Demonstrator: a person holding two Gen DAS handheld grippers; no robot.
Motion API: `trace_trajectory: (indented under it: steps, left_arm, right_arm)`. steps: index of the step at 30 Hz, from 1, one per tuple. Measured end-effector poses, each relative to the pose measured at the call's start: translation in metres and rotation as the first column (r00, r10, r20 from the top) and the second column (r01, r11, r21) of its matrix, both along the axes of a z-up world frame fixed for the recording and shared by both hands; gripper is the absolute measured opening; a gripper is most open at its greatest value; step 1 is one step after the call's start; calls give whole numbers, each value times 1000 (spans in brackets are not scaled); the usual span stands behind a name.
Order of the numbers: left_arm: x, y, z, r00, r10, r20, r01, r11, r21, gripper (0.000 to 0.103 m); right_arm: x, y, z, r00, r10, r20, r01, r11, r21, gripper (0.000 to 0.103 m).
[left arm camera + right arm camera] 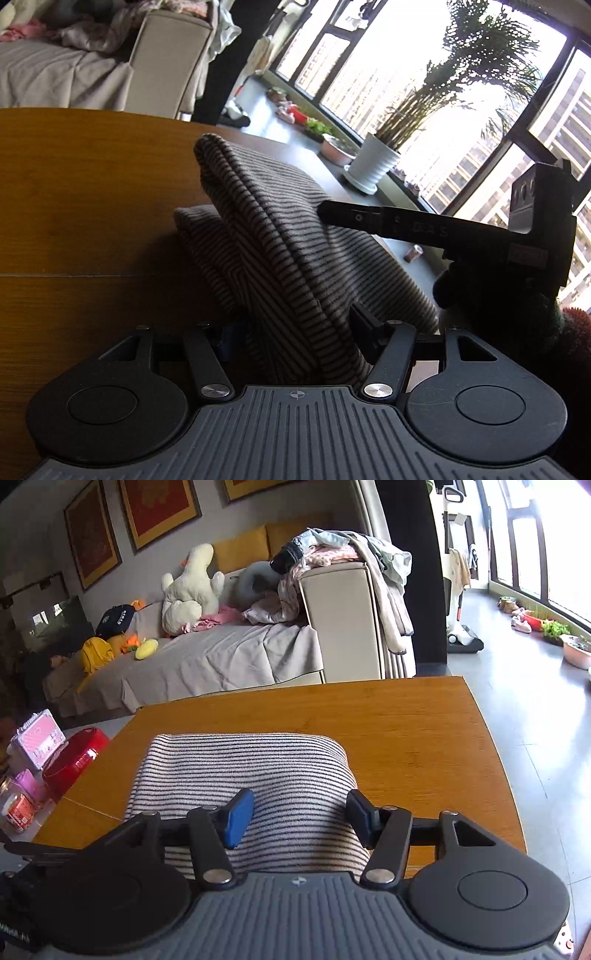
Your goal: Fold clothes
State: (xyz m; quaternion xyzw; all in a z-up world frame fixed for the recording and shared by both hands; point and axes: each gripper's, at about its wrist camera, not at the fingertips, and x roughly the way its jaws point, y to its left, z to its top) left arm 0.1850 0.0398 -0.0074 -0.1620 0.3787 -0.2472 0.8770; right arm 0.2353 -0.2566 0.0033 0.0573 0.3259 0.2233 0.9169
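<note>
I see the striped garment [243,771] lying folded on the wooden table [417,723], and my right claw [299,818] stands over its near edge with both fingers spread apart above the cloth, pressing on nothing. On my left claw [295,332] a raised fold of the same garment [280,236] runs up between the fingers, but the left finger is hidden, so I cannot tell whether it grips.

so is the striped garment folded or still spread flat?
Folded: the striped garment lies doubled on the table, rounded fold edge facing away.
</note>
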Motion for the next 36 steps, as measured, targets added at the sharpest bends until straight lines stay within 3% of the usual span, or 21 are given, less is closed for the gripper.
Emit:
trace_trajectory:
  steps: [3,5,8,10,13,15,18,27,36]
  left_arm:
    - [-6,4,15,999,25,20,-25,999,-30,63]
    - [-9,5,24,999,41,32,-39,998,-56,71]
    - [-5,-4,26,999,41,21,-39,998,-58,86]
    - [1,-16,17,999,53,-13,-53,999,-10,87]
    - [10,-21,-2,995,61,-84,-61,998,-1,86]
    - [12,-20,-10,993,59,-97,-60,998,-1,86]
    - [12,-9,-11,995,53,-82,-54,999,-7,77]
    - [20,75,-5,991,136,4,-136,990,38,72]
    - [33,161,7,959,277,65,-282,954,100,71]
  right_arm:
    - [-15,-24,-1,1000,-14,12,14,1000,-9,78]
    - [-22,-41,-3,1000,-14,-11,14,1000,18,85]
    - [-23,-59,-12,996,18,-84,-7,991,132,89]
    - [-22,-63,-19,991,46,-124,-21,980,196,93]
    - [-18,-55,-31,981,90,-169,-52,975,217,93]
    - [-21,-39,-35,978,121,-169,-87,978,192,83]
    - [-19,-19,-37,973,151,-173,-122,979,166,80]
    - [24,81,-33,961,220,-167,-191,966,176,78]
    - [68,182,-35,951,291,-104,-273,949,156,78]
